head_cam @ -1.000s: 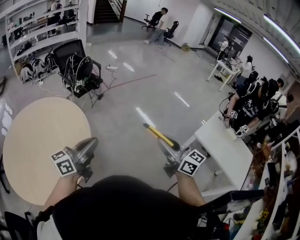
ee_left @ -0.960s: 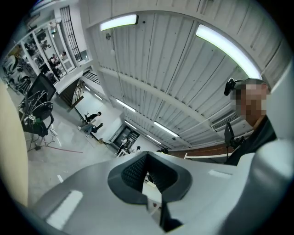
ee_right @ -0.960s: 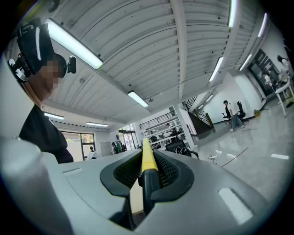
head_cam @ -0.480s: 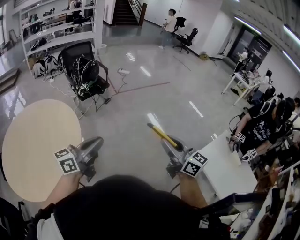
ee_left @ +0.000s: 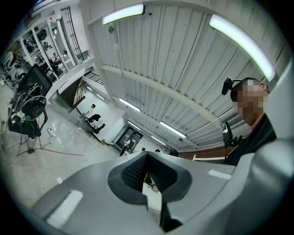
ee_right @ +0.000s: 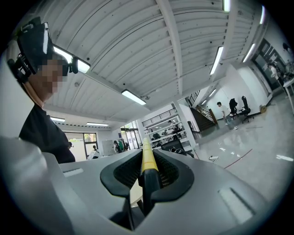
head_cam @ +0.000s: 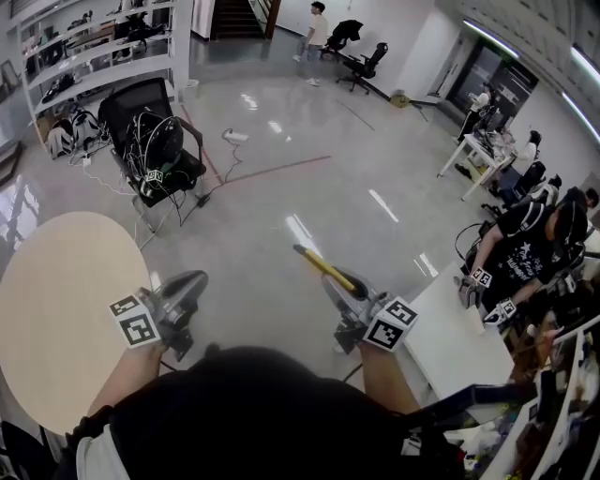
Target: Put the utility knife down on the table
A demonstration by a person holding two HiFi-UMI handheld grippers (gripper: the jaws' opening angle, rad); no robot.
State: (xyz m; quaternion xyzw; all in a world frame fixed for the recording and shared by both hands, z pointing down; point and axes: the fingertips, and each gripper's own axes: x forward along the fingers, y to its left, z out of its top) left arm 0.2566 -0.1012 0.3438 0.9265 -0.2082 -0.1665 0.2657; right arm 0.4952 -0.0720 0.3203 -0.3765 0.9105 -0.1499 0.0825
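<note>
In the head view my right gripper (head_cam: 336, 284) is shut on a utility knife (head_cam: 323, 269), yellow with a black grip. The knife juts forward over the glossy floor. In the right gripper view the knife (ee_right: 148, 160) stands clamped between the ribbed pads (ee_right: 126, 172), pointing away from the camera. My left gripper (head_cam: 195, 279) is held level over the floor beside the round beige table (head_cam: 56, 309). Its jaws meet at the tips in the left gripper view (ee_left: 147, 158), with nothing between them.
A black office chair (head_cam: 155, 150) draped with cables stands ahead on the left, in front of white shelving (head_cam: 84, 56). A white desk (head_cam: 450, 328) with seated people (head_cam: 525, 244) lies to the right. A person (head_cam: 317, 28) walks far ahead.
The whole view has shifted: the round table has slid toward the left edge and the chair and shelving stand differently. Both grippers keep their pose, the knife still clamped in the right one.
</note>
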